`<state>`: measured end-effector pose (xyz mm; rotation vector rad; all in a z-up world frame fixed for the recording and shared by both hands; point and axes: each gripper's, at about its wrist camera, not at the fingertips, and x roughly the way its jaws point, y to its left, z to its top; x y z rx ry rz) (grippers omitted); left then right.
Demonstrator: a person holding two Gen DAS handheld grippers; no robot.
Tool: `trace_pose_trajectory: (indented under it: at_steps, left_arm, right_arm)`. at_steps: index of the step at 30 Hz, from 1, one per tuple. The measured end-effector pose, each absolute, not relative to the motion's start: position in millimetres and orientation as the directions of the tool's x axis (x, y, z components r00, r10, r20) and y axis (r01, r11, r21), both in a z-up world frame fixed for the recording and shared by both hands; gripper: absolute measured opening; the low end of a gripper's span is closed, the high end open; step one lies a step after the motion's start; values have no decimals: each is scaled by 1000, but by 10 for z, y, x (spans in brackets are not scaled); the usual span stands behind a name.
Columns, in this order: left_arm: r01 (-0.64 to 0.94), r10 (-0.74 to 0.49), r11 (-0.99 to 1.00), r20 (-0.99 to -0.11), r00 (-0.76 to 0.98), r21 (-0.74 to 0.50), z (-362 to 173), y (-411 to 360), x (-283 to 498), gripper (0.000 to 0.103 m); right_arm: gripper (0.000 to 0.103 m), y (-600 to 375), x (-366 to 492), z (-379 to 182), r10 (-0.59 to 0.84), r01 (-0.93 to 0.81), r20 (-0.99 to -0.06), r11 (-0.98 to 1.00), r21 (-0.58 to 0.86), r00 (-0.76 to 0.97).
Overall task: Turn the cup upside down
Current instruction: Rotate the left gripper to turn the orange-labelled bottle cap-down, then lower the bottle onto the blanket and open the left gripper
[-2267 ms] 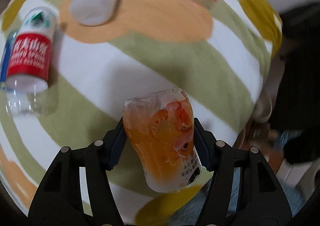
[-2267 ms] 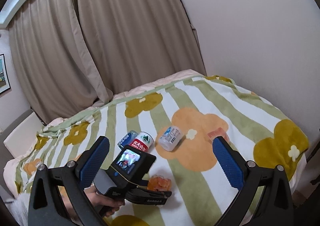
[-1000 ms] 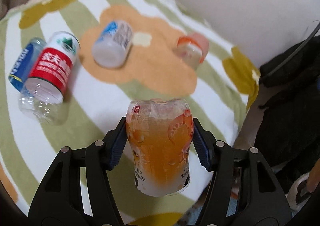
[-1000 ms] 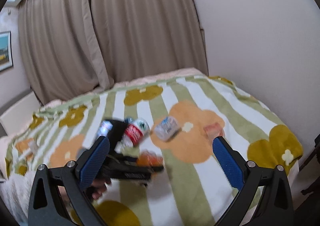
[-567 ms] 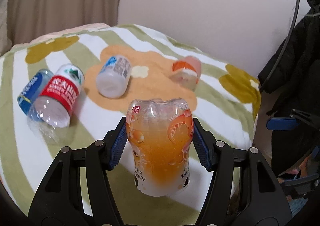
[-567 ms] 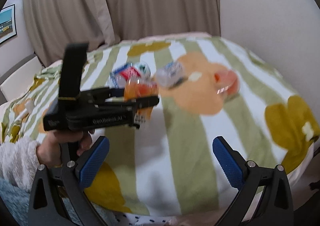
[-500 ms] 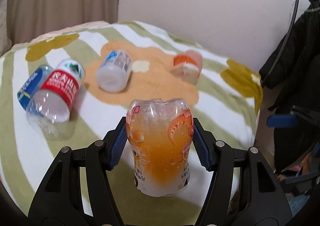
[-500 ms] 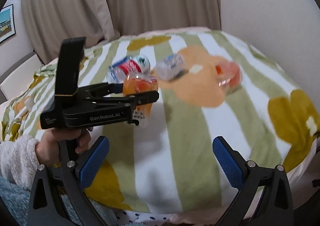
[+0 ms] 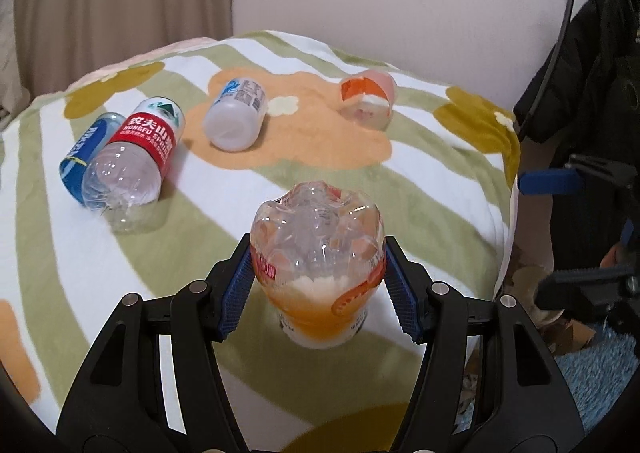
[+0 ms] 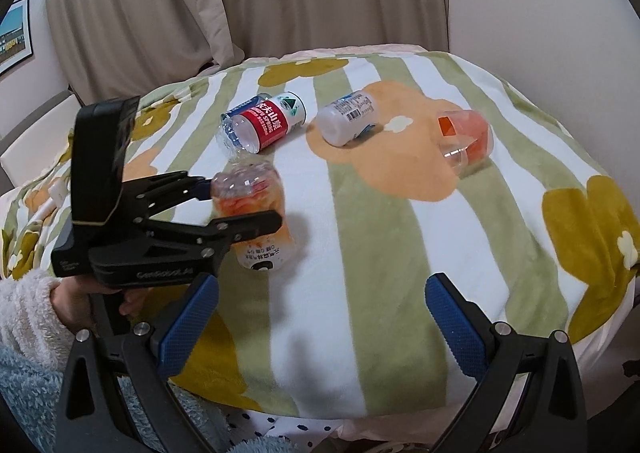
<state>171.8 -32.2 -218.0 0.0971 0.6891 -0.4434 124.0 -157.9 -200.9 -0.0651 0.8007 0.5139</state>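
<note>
An orange cup [image 9: 316, 253] cut from a drinks bottle is clamped between the blue pads of my left gripper [image 9: 318, 265]. Its bumpy closed base faces up and its open rim faces down. In the right wrist view the cup [image 10: 260, 213] leans slightly, with its rim at or on the striped blanket [image 10: 380, 253]. There the left gripper [image 10: 240, 205] is held by a hand in a fluffy white sleeve. My right gripper [image 10: 320, 293] hangs open over the blanket's near edge, to the right of the cup, with nothing between its fingers.
Lying on the blanket behind are a red-labelled clear bottle cup [image 9: 136, 157], a blue-labelled one [image 9: 84, 153] beside it, a white cup [image 9: 236, 117] and an orange-pink cup [image 9: 368, 101]. A black jacket [image 9: 592, 53] hangs off the bed's right edge. Curtains and a wall stand behind.
The left gripper has lowered the cup, base up, from the air down to the blanket. The right gripper has dropped lower and nearer to the bed's front edge.
</note>
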Motion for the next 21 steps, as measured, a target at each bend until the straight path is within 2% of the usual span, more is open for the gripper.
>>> trace_pose_trajectory:
  at_steps: [10,11,14,15,21]
  left_arm:
    - [416,-328,909,-672,664,-32,-2298,-435,1665,59]
    - [415,-328,909,-671,665,-33,-2302,-434,1661,64]
    - [411,-321,911,-651,688,-14,-2277,-434,1624,97]
    - [414,-322,910,-637,700,-5,-2254,-434,1598,101]
    - [417,-312,909,-639,703,16,-2222,-459,1606,101]
  right_arm:
    - [103,-1561,1180,-1992,388,-469,-704,879,88,595]
    - [103,-1563,1181,-1989,388,-468,-703,879,88,596]
    - [103,-1571,1184,-1996,388,-466,-702,880,90,597]
    - [103,-1569,1179,-1995,388,-466,-702,880,91,596]
    - [103,-1589,1192,-1997,403,-462,-702,879,118,587]
